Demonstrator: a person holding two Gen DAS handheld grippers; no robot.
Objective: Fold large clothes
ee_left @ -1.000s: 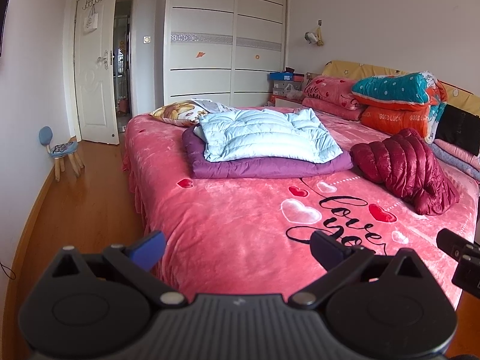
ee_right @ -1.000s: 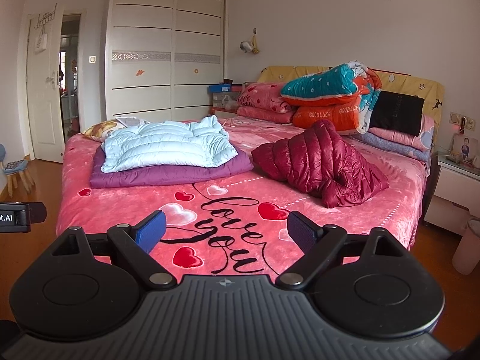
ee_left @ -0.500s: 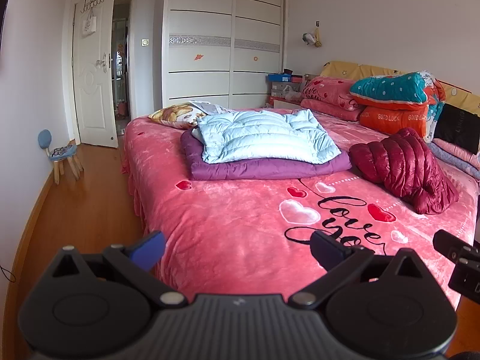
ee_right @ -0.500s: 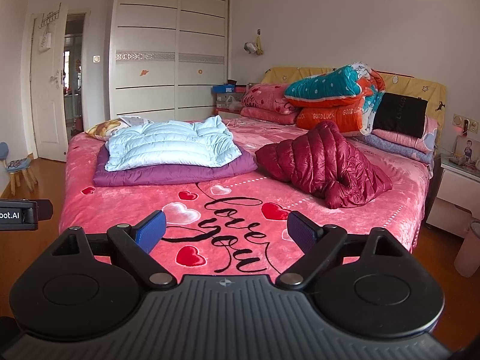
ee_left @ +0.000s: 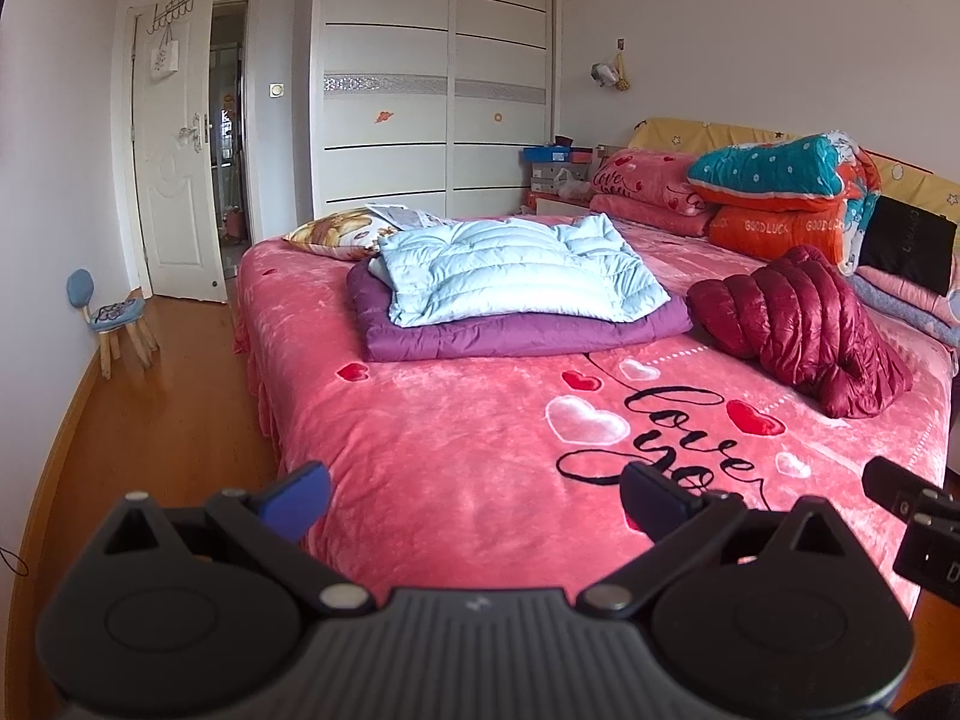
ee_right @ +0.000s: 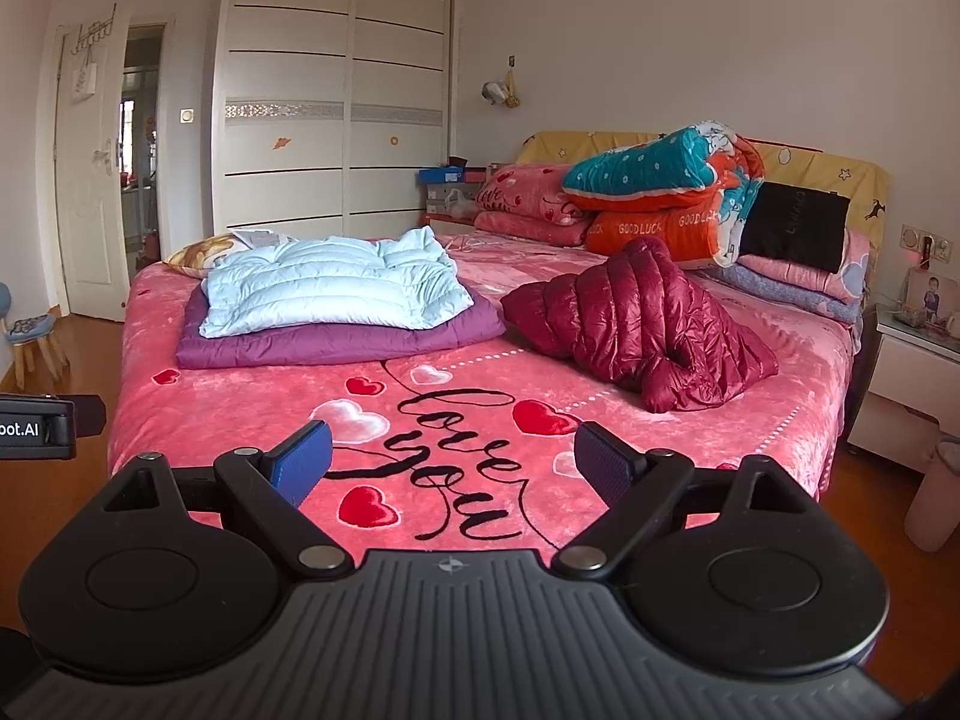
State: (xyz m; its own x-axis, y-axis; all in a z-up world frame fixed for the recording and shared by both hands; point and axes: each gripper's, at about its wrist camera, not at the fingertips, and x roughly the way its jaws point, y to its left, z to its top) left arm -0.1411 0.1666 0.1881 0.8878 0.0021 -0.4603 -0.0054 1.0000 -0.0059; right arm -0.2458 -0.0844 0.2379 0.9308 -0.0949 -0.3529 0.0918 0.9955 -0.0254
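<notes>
Grippers both hang near the foot of the bed with nothing between their blue pads: the left gripper [ee_left: 474,495] stands with its jaws spread wide over the near left corner of the pink plush bedspread printed with hearts and black script [ee_left: 456,438], and the right gripper [ee_right: 453,459] is likewise spread wide, empty, over the lettering. Well beyond them, on the right half of the bed, lies the crumpled dark red quilted down jacket [ee_right: 642,330], bunched in a heap and not folded. To its left, just beside it, a folded light blue quilted down jacket [ee_right: 330,288] rests flat on top of a folded purple padded garment [ee_right: 336,345]. Behind that stack a printed yellowish pillow [ee_left: 333,234] lies at the far left edge. Folded teal, orange and pink quilts [ee_right: 660,192] are stacked against the yellow headboard [ee_right: 804,165]. White sliding wardrobe doors [ee_left: 438,84] fill the far wall, beside a white door [ee_left: 174,168].
</notes>
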